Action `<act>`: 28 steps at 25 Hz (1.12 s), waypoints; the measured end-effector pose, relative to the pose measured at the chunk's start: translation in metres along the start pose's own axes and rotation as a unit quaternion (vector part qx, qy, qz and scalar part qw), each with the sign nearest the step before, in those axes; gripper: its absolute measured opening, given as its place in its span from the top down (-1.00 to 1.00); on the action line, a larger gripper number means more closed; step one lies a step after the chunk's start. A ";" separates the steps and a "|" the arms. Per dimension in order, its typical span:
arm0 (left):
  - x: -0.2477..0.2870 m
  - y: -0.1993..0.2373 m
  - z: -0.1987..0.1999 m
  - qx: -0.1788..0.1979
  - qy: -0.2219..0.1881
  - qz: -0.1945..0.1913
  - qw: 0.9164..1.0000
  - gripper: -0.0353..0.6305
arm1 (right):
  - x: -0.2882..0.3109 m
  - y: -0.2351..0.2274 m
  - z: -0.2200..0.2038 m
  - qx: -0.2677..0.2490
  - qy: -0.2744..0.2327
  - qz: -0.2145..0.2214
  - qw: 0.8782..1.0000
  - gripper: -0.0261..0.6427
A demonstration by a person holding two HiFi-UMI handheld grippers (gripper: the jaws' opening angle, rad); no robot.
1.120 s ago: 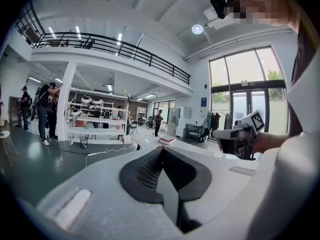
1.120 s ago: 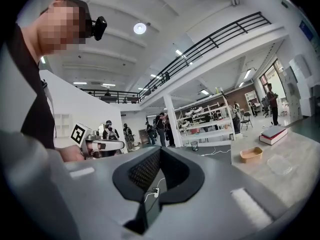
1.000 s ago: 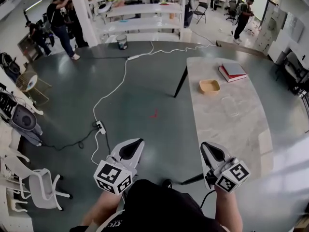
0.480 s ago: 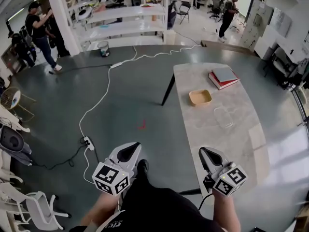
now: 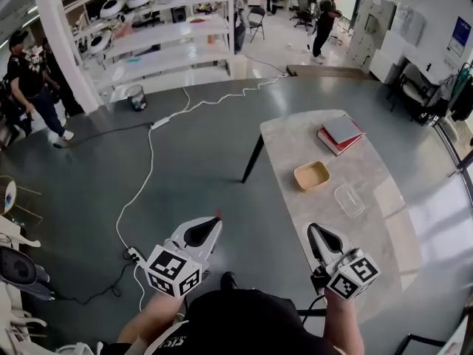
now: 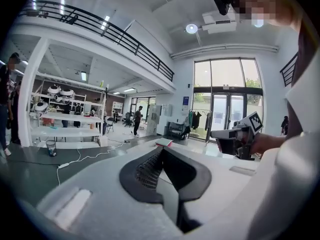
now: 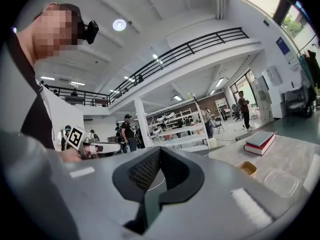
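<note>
**Both claws closed and empty, short of the desk's things**

Holds the left gripper [image 5: 207, 228] over the dark floor [image 5: 199, 161], well off the desk's [image 5: 295, 135] left edge, jaws pressed together with nothing between them. Carries the right gripper [image 5: 319, 235] at about the desk's near left corner, jaws likewise shut tip to tip and empty. Faces a clear container [image 5: 349, 200], the thing nearest the right claw yet well apart from it, lying toward the desk's right edge; looks shallow and empty, though hard to judge through the plastic. Faces, just beyond the container, a tan tray [image 5: 311, 175] near the desk's middle. Further on, by the far right corner, sees a red-and-grey stack of books [image 5: 341, 132]. Takes in a white cable [image 5: 151, 146] snaking over the floor left of the desk, and white shelving [image 5: 159, 39] behind it.
</note>
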State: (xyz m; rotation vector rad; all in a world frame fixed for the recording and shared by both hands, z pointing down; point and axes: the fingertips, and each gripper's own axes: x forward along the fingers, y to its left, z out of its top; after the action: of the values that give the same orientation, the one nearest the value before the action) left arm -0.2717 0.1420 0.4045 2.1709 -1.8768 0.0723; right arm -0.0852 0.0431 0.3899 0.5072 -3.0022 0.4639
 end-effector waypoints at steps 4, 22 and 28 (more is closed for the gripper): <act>0.022 0.026 0.003 0.006 0.011 -0.031 0.999 0.88 | 0.026 -0.003 -0.009 0.000 0.005 -0.028 1.000 0.92; 0.230 -0.012 0.017 0.018 0.052 -0.189 0.980 0.88 | 0.007 -0.154 0.006 0.015 0.010 -0.176 0.984 0.92; 0.287 -0.059 0.031 0.042 0.054 -0.238 0.969 0.88 | -0.034 -0.204 0.006 0.018 0.008 -0.219 0.975 0.92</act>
State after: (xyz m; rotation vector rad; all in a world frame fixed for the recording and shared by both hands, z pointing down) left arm -0.1721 -0.1349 0.4253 2.5548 -1.2733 0.1719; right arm 0.0138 -0.1318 0.4384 1.1257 -2.7460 0.4787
